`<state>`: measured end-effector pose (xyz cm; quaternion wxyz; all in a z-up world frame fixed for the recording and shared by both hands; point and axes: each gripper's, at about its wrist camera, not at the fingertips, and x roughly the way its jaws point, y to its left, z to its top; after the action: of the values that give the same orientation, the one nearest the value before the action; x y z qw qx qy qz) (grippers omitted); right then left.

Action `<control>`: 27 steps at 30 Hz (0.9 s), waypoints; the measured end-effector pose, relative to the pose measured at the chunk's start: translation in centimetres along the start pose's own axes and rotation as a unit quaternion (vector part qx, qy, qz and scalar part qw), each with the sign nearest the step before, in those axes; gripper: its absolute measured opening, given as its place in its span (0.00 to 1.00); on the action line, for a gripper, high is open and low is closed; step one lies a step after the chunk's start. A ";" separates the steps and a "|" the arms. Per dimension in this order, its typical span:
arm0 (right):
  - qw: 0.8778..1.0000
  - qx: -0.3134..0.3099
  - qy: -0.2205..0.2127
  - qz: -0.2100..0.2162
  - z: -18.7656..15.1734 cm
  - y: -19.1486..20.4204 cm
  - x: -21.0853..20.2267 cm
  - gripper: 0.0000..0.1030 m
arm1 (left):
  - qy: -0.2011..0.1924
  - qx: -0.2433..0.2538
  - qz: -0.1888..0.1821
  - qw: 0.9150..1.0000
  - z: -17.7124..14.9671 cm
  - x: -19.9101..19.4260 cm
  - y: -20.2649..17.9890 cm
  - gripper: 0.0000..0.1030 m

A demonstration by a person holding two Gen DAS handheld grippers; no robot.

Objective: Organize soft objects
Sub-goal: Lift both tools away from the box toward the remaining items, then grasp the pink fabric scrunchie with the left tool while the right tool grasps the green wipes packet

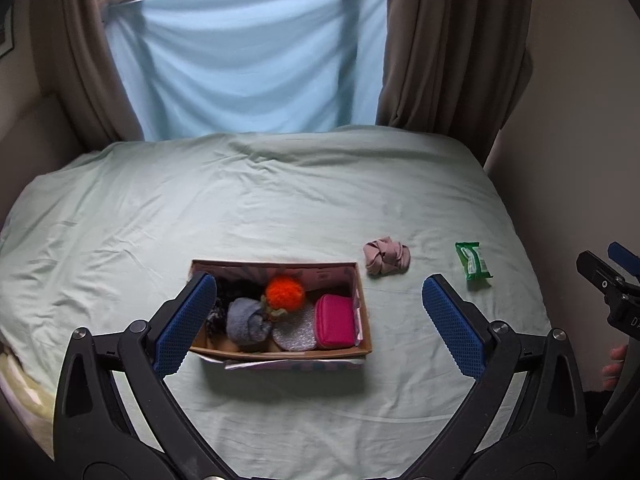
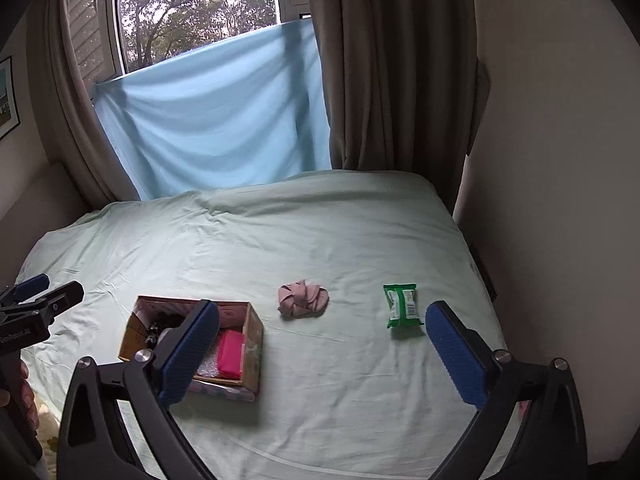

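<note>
An open cardboard box (image 1: 362, 308) (image 2: 256, 344) sits on the pale green bed (image 1: 280, 200). It holds an orange pom-pom (image 1: 285, 291), a grey-blue cloth (image 1: 246, 322), a pink pouch (image 1: 335, 326) (image 2: 231, 353), a silvery pad (image 1: 294, 334) and dark items. A crumpled pink cloth (image 1: 386, 260) (image 2: 303, 298) lies right of the box. A green packet (image 1: 473, 261) (image 2: 402, 306) lies further right. My left gripper (image 1: 320, 326) is open and empty, above the box's front. My right gripper (image 2: 322, 354) is open and empty, near the pink cloth and packet.
A light blue sheet (image 1: 248, 60) hangs over the window, between brown curtains (image 1: 448, 40). A wall (image 2: 560, 160) bounds the bed on the right. The other gripper shows at the edge of each view, right one (image 1: 612, 280) and left one (image 2: 36, 304).
</note>
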<state>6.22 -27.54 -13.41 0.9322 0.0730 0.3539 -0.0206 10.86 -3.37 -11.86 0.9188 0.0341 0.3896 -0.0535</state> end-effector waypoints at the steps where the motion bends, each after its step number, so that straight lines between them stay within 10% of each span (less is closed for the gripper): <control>1: 1.000 -0.004 0.003 -0.003 0.0 -1.0 0.7 1.00 | 0.004 0.002 0.000 1.000 0.1 0.9 -1.3 1.00; 27: 0.994 0.018 0.104 -0.012 -4.0 -14.3 24.7 1.00 | 0.099 -0.026 0.008 0.995 -1.3 33.5 -16.0 1.00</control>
<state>20.81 -40.70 -34.51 0.8884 0.0869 0.4498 -0.0305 31.13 -21.49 -37.20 0.8765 0.0182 0.4800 -0.0320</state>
